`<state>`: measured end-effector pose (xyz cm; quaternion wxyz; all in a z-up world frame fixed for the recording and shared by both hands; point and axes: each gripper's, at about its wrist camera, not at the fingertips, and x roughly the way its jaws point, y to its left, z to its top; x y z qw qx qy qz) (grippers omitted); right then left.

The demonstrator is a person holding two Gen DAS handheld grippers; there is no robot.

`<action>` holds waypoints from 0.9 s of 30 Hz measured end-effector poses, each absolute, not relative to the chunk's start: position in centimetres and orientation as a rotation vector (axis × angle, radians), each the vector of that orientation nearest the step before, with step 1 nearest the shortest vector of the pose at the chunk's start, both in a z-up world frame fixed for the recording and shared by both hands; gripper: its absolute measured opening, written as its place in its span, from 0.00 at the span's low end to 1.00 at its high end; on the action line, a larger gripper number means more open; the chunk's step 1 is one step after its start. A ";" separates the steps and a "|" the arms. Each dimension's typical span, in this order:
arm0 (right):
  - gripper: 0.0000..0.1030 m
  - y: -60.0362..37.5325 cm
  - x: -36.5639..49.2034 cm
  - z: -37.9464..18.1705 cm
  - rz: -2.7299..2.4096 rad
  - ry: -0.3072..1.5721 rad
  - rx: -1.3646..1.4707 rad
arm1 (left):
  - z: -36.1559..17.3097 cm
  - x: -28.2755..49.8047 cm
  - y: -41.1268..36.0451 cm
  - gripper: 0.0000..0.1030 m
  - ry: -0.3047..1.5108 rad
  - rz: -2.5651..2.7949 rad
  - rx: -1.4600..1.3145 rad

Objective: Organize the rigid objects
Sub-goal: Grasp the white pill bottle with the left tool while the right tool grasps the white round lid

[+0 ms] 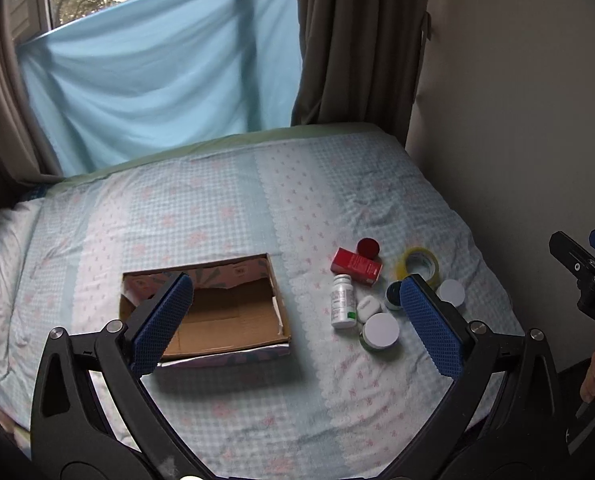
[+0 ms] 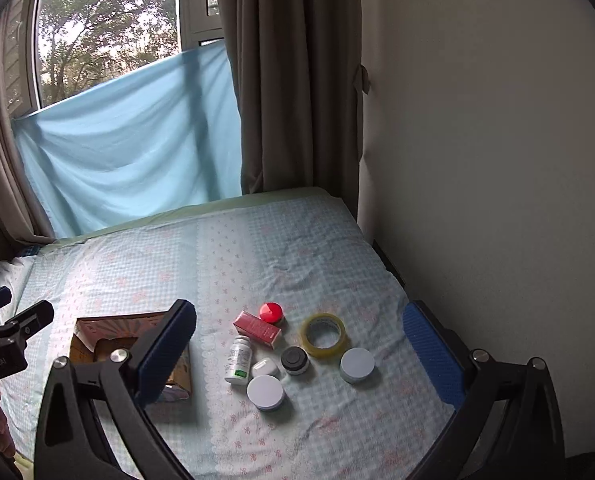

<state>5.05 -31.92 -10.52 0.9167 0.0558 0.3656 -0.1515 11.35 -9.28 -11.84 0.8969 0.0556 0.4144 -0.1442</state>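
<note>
An open cardboard box [image 1: 225,312] lies on the bed, also in the right wrist view [image 2: 93,344]. To its right is a cluster: red box [image 1: 356,266] [image 2: 257,329], red round cap [image 1: 368,246] [image 2: 270,312], white pill bottle [image 1: 342,306] [image 2: 239,359], small white case [image 1: 368,308] [image 2: 264,367], tape roll [image 1: 420,266] [image 2: 324,335], dark jar [image 1: 392,296] [image 2: 294,361], two white-lidded jars [image 1: 381,330] [image 2: 265,392] [image 2: 357,364]. My left gripper [image 1: 295,302] is open above the bed. My right gripper [image 2: 299,338] is open above the cluster.
The bed [image 1: 257,184] has a checked sheet. A wall [image 2: 497,160] runs along its right side. Brown curtain [image 2: 293,80] and a blue cloth [image 1: 157,80] hang behind. The right gripper shows at the left wrist view's right edge [image 1: 585,276].
</note>
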 end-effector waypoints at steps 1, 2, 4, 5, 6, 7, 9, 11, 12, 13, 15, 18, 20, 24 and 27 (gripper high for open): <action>1.00 -32.7 5.4 -11.8 -0.325 0.769 0.123 | -13.3 12.3 -10.5 1.00 0.885 -0.314 0.121; 1.00 -33.6 5.9 -13.0 -0.336 0.787 0.132 | -14.8 13.4 -11.8 1.00 0.919 -0.323 0.128; 1.00 -35.4 7.0 -15.8 -0.354 0.834 0.149 | -18.0 15.4 -14.6 1.00 0.986 -0.331 0.141; 1.00 -36.3 7.5 -17.2 -0.361 0.858 0.158 | -19.7 16.5 -15.8 1.00 1.020 -0.336 0.146; 1.00 -37.0 8.0 -18.6 -0.367 0.883 0.166 | -21.2 17.4 -16.8 0.99 1.053 -0.341 0.152; 1.00 -37.6 8.6 -19.9 -0.372 0.909 0.174 | -22.8 18.3 -17.9 0.99 1.084 -0.344 0.162; 1.00 -39.0 9.7 -22.8 -0.388 0.959 0.184 | -26.1 20.2 -20.0 0.99 1.144 -0.344 0.193; 1.00 -40.2 10.7 -25.6 -0.405 1.009 0.198 | -29.0 21.8 -21.3 0.94 1.208 -0.339 0.219; 1.00 -40.8 11.1 -27.0 -0.415 1.031 0.207 | -30.4 22.5 -21.7 0.93 1.238 -0.336 0.226; 1.00 -41.4 11.6 -28.4 -0.424 1.053 0.219 | -31.8 23.2 -22.3 0.92 1.263 -0.332 0.231; 1.00 -42.6 12.4 -31.0 -0.441 1.096 0.251 | -34.5 24.4 -23.1 0.90 1.309 -0.326 0.243; 1.00 -44.2 13.4 -34.5 -0.466 1.154 0.289 | -38.2 25.8 -23.9 0.87 1.375 -0.313 0.280; 1.00 -45.1 14.1 -36.6 -0.475 1.187 0.308 | -40.4 26.5 -24.2 0.85 1.416 -0.302 0.305; 1.00 -46.2 15.3 -40.4 -0.490 1.253 0.322 | -44.6 27.6 -24.3 0.81 1.501 -0.280 0.332; 1.00 -46.6 15.8 -42.7 -0.497 1.296 0.338 | -47.0 28.1 -24.3 0.78 1.551 -0.267 0.360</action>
